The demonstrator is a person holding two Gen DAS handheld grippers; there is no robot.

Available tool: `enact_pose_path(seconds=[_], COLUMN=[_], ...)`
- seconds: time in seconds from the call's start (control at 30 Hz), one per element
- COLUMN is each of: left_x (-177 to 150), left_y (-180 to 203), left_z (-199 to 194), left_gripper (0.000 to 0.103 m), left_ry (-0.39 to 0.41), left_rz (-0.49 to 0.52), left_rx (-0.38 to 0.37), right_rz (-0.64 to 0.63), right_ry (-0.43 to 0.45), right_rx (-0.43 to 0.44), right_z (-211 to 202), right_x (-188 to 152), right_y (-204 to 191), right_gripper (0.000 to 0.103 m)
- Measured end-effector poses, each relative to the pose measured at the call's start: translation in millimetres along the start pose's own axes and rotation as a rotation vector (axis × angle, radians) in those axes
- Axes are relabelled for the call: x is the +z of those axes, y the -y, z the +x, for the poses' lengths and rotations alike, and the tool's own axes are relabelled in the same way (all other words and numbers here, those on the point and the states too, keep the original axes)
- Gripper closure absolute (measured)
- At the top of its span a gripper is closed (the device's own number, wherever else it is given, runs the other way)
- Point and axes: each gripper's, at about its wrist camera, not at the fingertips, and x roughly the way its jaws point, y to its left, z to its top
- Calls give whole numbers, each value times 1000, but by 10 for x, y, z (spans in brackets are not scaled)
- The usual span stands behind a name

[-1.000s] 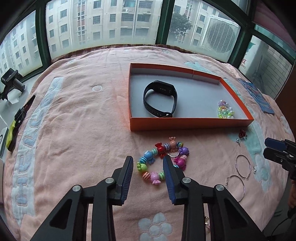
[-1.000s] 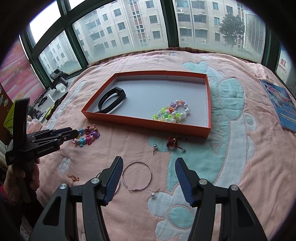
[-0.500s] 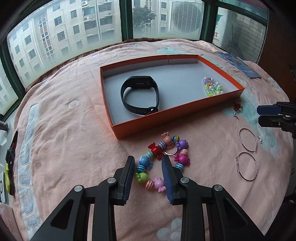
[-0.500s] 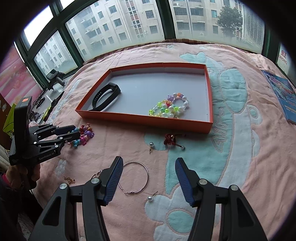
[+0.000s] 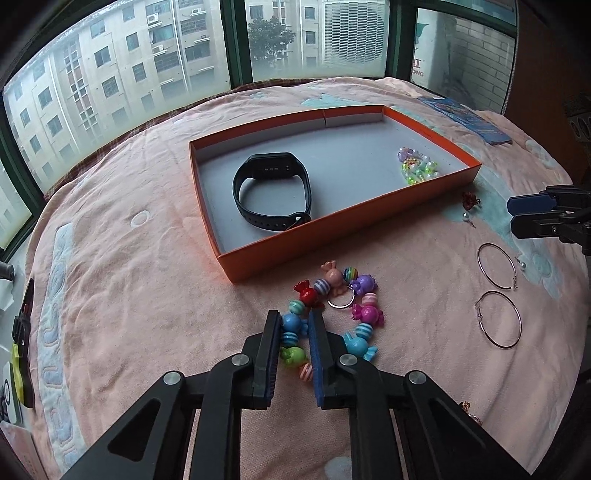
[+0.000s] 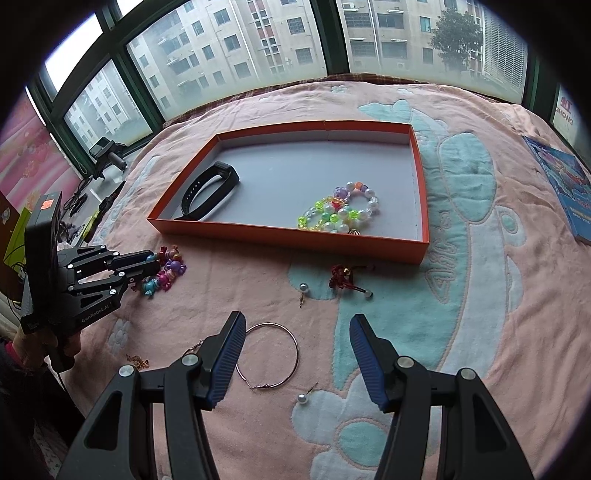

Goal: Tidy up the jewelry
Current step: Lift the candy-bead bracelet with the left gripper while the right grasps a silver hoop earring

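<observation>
Left fingers [image 5: 293,325] just closed, pinched on candy bracelet [image 5: 334,314] at lower centre of frame, below tray [image 5: 347,236]. Right fingers [image 6: 297,347] held spread, empty, over hoop [image 6: 271,356]. Risk judged: smooth beads squeezed out, bracelet dropped short of tray.

Pink blanket [image 5: 122,295] with pale blue flower and animal patterns covering a bed, green-framed windows [image 5: 236,40] wrapping around it, grey apartment blocks [image 6: 251,40] and a tree [image 5: 271,35] outside, flat overcast daylight, pink curtain [image 6: 26,162] at left
</observation>
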Motion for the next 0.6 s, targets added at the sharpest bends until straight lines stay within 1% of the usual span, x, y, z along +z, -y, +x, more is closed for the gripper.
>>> enact_pose_path(seconds=[0.17,0.33,0.47,0.6], left_x=[-35,-65,-91,-101], left_y=[-32,-77,-77,-97], left_z=[-64,-209,-362,-496], left_gripper=[87,87,87,87], left_ry=[-1,28,54,79], left_rz=[-84,-180,-227,-259], left_rx=[4,8,12,17], right_rz=[3,-11,-20,-54], right_ry=[3,4,-6,-35], right_rx=[2,7,17,20], right_z=[-17,-46,-35,25], right_x=[-8,-44,-87,-162], right_y=[14,7,5,-62], right_gripper=[39,39,39,39])
